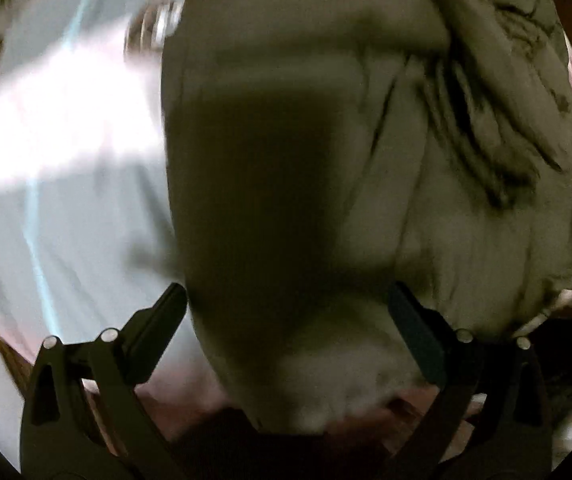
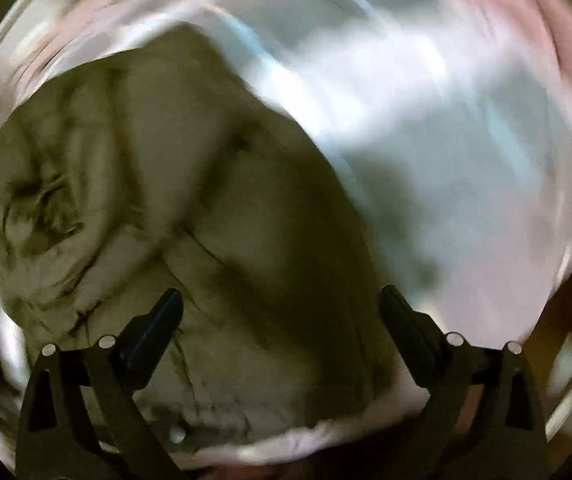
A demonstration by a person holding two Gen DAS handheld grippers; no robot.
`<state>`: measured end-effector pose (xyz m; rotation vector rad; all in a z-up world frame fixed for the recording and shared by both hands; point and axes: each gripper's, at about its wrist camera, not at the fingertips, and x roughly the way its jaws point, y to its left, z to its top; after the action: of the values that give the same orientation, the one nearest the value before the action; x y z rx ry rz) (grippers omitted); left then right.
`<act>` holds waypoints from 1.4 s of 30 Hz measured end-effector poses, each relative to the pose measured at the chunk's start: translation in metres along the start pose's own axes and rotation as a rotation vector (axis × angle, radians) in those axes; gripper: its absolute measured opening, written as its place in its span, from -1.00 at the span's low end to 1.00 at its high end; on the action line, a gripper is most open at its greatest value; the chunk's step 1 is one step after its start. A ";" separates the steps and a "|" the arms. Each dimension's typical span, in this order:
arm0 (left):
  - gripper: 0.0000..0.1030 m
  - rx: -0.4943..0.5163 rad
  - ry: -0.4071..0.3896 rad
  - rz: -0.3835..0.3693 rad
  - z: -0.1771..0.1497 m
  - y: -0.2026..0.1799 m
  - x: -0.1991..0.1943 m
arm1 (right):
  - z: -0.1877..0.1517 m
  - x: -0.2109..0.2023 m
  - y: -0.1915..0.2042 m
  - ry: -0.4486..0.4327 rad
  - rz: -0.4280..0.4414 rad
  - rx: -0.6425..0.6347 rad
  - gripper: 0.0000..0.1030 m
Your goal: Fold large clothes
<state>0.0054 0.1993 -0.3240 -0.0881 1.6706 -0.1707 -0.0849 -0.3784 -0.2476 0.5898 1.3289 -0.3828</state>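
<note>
Black fingers of my left gripper (image 1: pixel 287 304) stand wide apart over the olive-green garment (image 1: pixel 325 160), nothing between them; my right gripper (image 2: pixel 282 306) is spread too, above the same rumpled cloth lying on the pale sheet (image 2: pixel 465 140).

Black tool (image 1: pixel 287 296), silver rivets

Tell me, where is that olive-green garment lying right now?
The olive garment lies bunched on the pale sheet, below both open grippers, filling the middle of the left view and the lower left of the right view.
</note>
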 end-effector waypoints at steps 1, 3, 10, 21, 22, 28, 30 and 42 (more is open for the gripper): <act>0.96 -0.025 0.020 -0.033 -0.005 0.004 0.003 | -0.003 0.011 -0.014 0.059 0.007 0.065 0.91; 0.96 -0.054 0.071 -0.071 -0.012 0.008 0.013 | -0.011 0.029 -0.018 0.151 -0.005 0.096 0.91; 0.96 -0.134 0.187 -0.151 -0.011 0.018 0.044 | -0.041 0.054 0.033 0.249 -0.015 -0.086 0.97; -0.81 -0.140 0.014 -0.428 -0.013 0.019 0.006 | -0.047 0.010 0.050 0.117 0.393 -0.013 -0.71; -0.81 -0.141 -0.018 -0.464 -0.013 0.018 -0.002 | -0.045 0.002 0.052 0.102 0.448 -0.005 -0.73; -0.82 -0.118 -0.241 -0.657 0.003 0.018 -0.061 | -0.012 -0.059 0.077 -0.040 0.742 -0.044 -0.75; -0.81 -0.153 -0.308 -0.740 0.014 0.029 -0.084 | 0.013 -0.080 0.087 -0.093 0.835 -0.016 -0.75; -0.79 -0.312 -0.483 -0.687 0.189 0.029 -0.142 | 0.196 -0.077 0.199 -0.294 0.855 0.044 -0.76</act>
<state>0.2096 0.2386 -0.2082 -0.8751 1.1176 -0.3698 0.1689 -0.3432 -0.1112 1.0284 0.6942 0.2017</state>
